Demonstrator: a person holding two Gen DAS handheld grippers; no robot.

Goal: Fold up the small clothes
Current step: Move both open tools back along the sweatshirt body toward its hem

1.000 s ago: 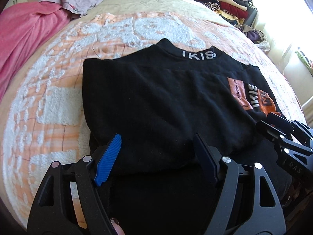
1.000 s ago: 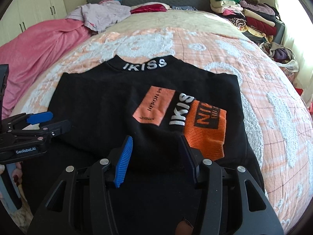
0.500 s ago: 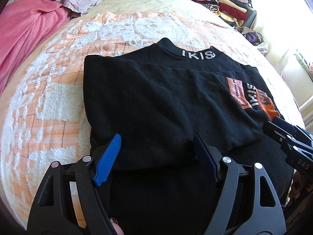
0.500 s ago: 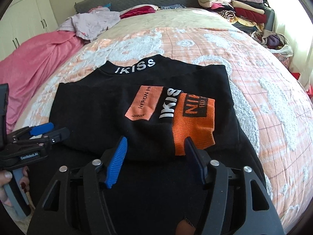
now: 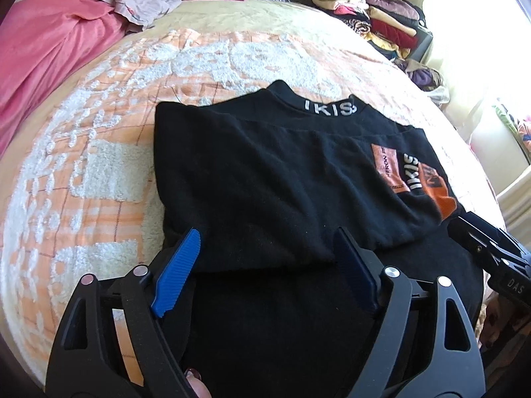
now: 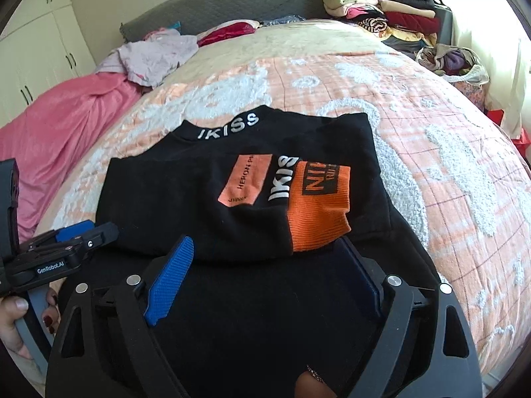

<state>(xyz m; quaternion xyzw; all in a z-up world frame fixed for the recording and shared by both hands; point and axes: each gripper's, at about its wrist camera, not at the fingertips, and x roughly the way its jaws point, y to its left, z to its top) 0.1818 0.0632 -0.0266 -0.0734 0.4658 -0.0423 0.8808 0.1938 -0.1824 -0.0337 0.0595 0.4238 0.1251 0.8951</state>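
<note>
Compared with a second ago: both grippers drawn back toward the near edge of the black sweater (image 6: 186,199), the right wrist view now tilted so the garment sits lower and smaller, more of the headboard (image 6: 232,3) showing beyond it. Sweater itself lying as before, no new fold.

Black sweater spread on the bed (image 6: 431,116), on the orange-and-white blanket (image 5: 99,172), sleeves folded in over the body, collar lettered "IKISS" at the far side. Orange cuff (image 6: 318,205) of the folded sleeve resting on top, just beside an orange label patch (image 6: 247,179).

Left gripper (image 5: 265,265) hovering over the near hem of the sweater, blue pads (image 5: 177,272) spread wide, nothing between them. Right gripper (image 6: 265,268) likewise released, spread over the near hem just below the orange cuff, gripping nothing. Left gripper also visible at the left of the sweater in the right wrist view (image 6: 83,235), a hand (image 6: 16,325) around its handle; right gripper seen at the sweater's right edge in the left wrist view (image 5: 491,252).

Beyond the sweater: a pink cover (image 6: 66,132) to its left, a crumpled pale lilac garment (image 6: 156,53) and a red item (image 6: 225,31) near the headboard. A stack of folded clothes (image 6: 381,3) off the bed's far right corner. Lower down beside it, a white bag (image 6: 464,63) with purple clothing inside.
</note>
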